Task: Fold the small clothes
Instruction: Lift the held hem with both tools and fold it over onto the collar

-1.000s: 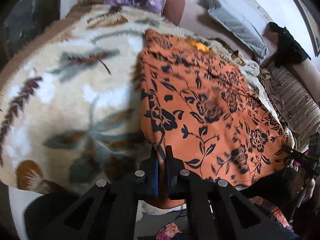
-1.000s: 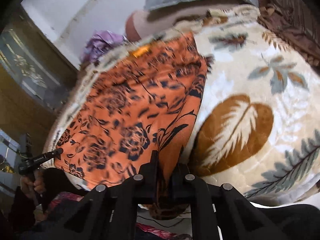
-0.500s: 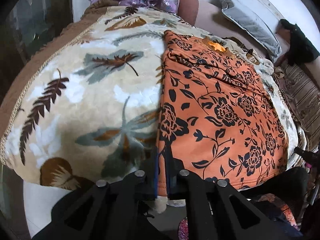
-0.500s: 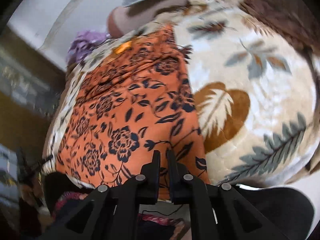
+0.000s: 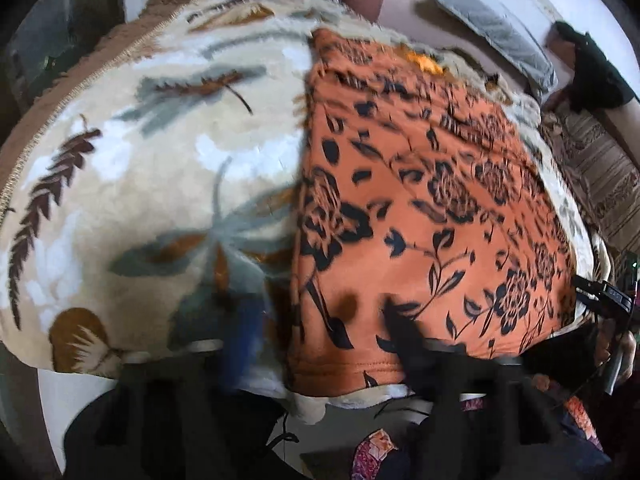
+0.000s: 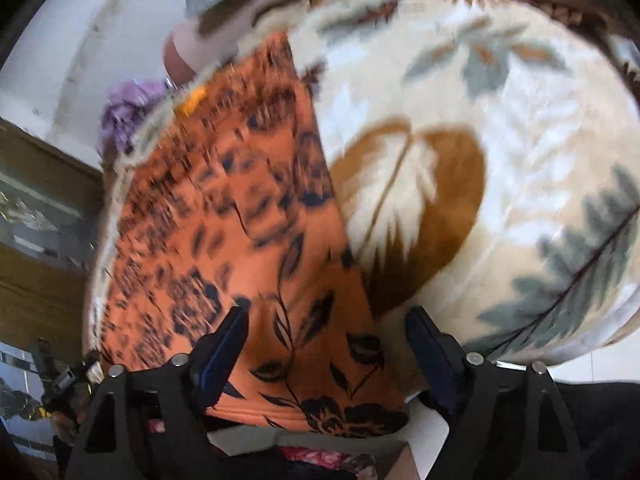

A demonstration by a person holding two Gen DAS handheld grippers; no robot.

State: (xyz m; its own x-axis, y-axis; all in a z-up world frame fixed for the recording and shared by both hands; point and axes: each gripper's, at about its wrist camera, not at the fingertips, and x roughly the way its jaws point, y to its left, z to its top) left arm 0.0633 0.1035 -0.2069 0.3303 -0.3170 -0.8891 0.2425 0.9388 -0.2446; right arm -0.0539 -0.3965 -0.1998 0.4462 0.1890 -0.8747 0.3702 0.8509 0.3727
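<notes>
The orange floral garment [image 5: 420, 200] lies flat on the leaf-patterned blanket [image 5: 140, 168], its near hem hanging over the bed's edge. Both grippers sit at that hem with jaws spread wide, holding nothing: the left gripper [image 5: 320, 344] at the left corner, the right gripper [image 6: 326, 344] at the right. It looks laid out and let go; next comes re-gripping for a fold.

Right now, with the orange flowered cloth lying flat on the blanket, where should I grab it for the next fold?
Probably the near hem of the orange flowered cloth, at its two near corners. That stitched edge hangs just past the blanket rim, so a finger can slip under it. Come from the near side, the open right claw at the right corner, the left claw at the left.
</notes>
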